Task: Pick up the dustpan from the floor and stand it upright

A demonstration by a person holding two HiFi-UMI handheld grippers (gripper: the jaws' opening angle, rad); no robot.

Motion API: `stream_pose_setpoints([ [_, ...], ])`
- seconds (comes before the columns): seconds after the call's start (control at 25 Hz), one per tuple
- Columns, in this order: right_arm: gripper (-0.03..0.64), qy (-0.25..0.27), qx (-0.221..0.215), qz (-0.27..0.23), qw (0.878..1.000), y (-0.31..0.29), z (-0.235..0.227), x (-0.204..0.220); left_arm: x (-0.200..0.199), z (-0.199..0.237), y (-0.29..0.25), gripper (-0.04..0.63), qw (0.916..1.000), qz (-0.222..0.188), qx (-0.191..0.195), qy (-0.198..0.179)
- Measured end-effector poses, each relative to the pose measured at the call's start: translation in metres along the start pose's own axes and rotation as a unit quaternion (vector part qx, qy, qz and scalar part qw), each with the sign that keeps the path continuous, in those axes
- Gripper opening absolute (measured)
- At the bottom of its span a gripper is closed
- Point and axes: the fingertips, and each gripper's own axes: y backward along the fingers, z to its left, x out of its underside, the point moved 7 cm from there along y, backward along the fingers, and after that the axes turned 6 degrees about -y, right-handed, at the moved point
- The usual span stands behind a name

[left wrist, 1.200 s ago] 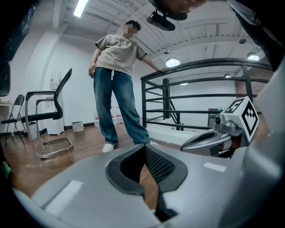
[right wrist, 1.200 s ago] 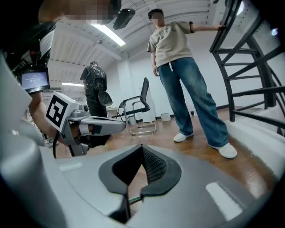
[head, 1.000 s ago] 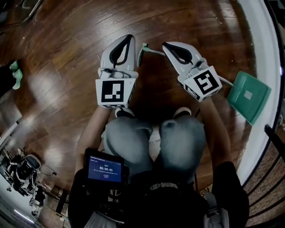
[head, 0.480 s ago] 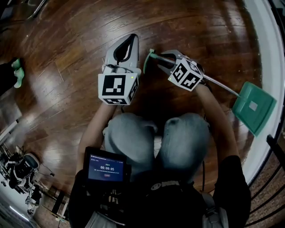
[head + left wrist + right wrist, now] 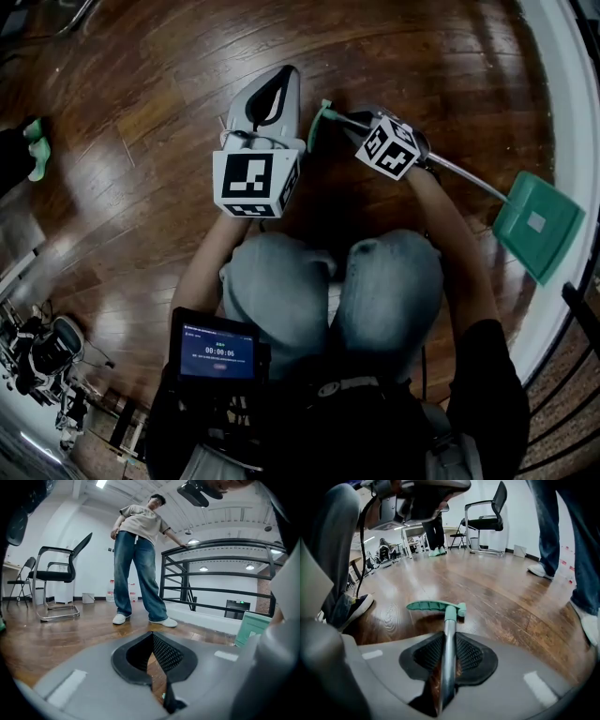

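The dustpan lies flat on the wooden floor, its green pan (image 5: 534, 225) at the right by the white kerb. Its metal pole (image 5: 469, 176) runs left to a green grip (image 5: 322, 122). My right gripper (image 5: 354, 122) points steeply down at the pole just behind the grip. In the right gripper view the pole (image 5: 447, 653) runs between the pads, and the jaws have just been closing onto it, with the green grip (image 5: 436, 605) lying beyond. My left gripper (image 5: 281, 77) hovers beside it on the left, shut and empty. The pan's edge (image 5: 248, 627) shows at the right of the left gripper view.
A person in jeans (image 5: 140, 550) stands ahead by a black railing (image 5: 211, 573). An office chair (image 5: 61, 573) is at the left. The white kerb (image 5: 562, 141) borders the floor on the right. My knees and a small screen (image 5: 217, 354) are below the grippers.
My right gripper has dropped and tipped downward onto the pole near the green grip, and its jaws now flank the pole. The left gripper has shifted only slightly.
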Motion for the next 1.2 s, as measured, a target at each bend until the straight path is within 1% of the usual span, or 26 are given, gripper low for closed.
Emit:
stream_pose_setpoints([
  [0.16,0.087,0.005,0.009,-0.03,0.999,0.027,-0.003,-0.006,-0.003,-0.007,-0.001,0.02,1.0,-0.001,-0.004,0.004],
  [0.36,0.087,0.011,0.031,-0.091,0.995,0.067,-0.012,-0.044,-0.01,-0.002,-0.001,0.02,0.9999,-0.008,-0.001,-0.008],
  [0.44,0.087,0.015,0.041,-0.118,0.992,0.081,-0.011,-0.059,-0.012,-0.001,0.003,0.02,0.9998,-0.011,0.002,-0.018],
  [0.52,0.087,0.02,0.05,-0.147,0.988,0.098,-0.011,-0.075,-0.018,0.003,0.008,0.02,0.9995,-0.023,-0.001,-0.021],
  [0.64,0.087,0.026,0.069,-0.194,0.978,0.135,-0.015,-0.103,-0.04,0.013,0.016,0.02,0.9989,-0.047,-0.007,-0.005],
  [0.76,0.087,0.03,0.09,-0.244,0.965,0.177,-0.016,-0.131,-0.065,0.027,0.029,0.02,0.9965,-0.081,-0.021,0.003],
  [0.88,0.087,0.029,0.109,-0.298,0.948,0.222,-0.015,-0.151,-0.082,0.034,0.036,0.02,0.9944,-0.102,-0.028,0.002],
  [1.08,0.087,0.017,0.143,-0.394,0.908,0.291,-0.009,-0.179,-0.097,0.032,0.037,0.02,0.9924,-0.12,-0.027,0.006],
  [1.2,0.086,0.017,0.172,-0.43,0.886,0.326,-0.009,-0.185,-0.105,0.023,0.033,0.02,0.9916,-0.128,-0.018,0.0],
])
